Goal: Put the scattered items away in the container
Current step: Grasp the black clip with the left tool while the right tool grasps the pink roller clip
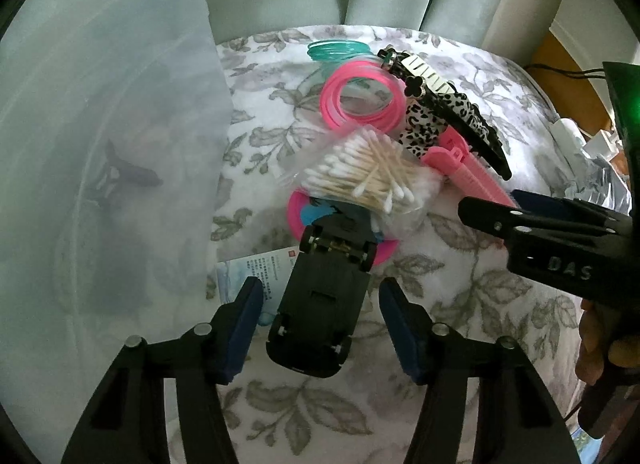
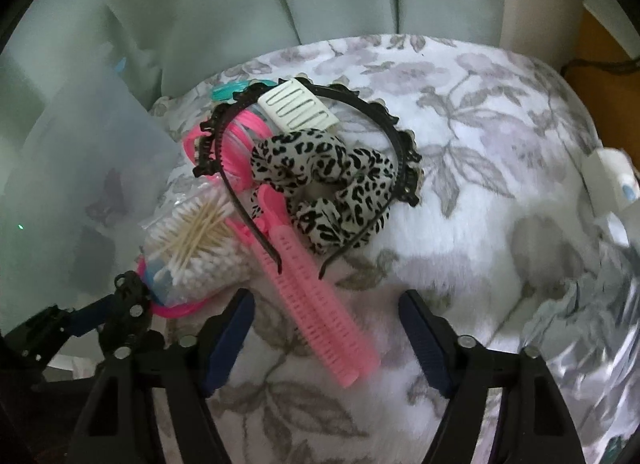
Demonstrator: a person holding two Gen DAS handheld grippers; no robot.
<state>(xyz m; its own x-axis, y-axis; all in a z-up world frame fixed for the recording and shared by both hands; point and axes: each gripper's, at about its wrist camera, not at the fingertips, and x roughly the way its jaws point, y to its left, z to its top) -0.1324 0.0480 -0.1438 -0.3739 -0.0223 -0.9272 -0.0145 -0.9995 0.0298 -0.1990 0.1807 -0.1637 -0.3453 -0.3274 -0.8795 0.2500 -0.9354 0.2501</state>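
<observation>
Across the floral cloth (image 1: 460,264) most of your pile is still out: from the left wrist you see the teal rings (image 1: 338,50) at twelve o'clock, the pink rings (image 1: 360,100) just below them, the swab bag (image 1: 368,174) at centre, and the pink disc (image 1: 298,216) under it. The bin (image 1: 100,184) fills the nine o'clock side. Through its cloudy wall one dark clip (image 1: 120,180) shows, apparently inside; you cannot tell what else is in there. By that reading you are early in the job.

Your left gripper (image 1: 320,300) stands apart around the upturned toy car (image 1: 320,304), a pad on each side, neither touching it. A card (image 1: 256,276) lies half under the car at eight o'clock.

From the right wrist, your right gripper (image 2: 326,328) is also apart, straddling the near end of the pink comb clip (image 2: 316,312) without pressing it. Past it, toward twelve o'clock, lie the leopard scrunchie (image 2: 328,184), the black headband (image 2: 404,140) and the cream comb (image 2: 298,110), all heaped together.

Nothing is held yet; every item named but the dark clip still has to go in.
</observation>
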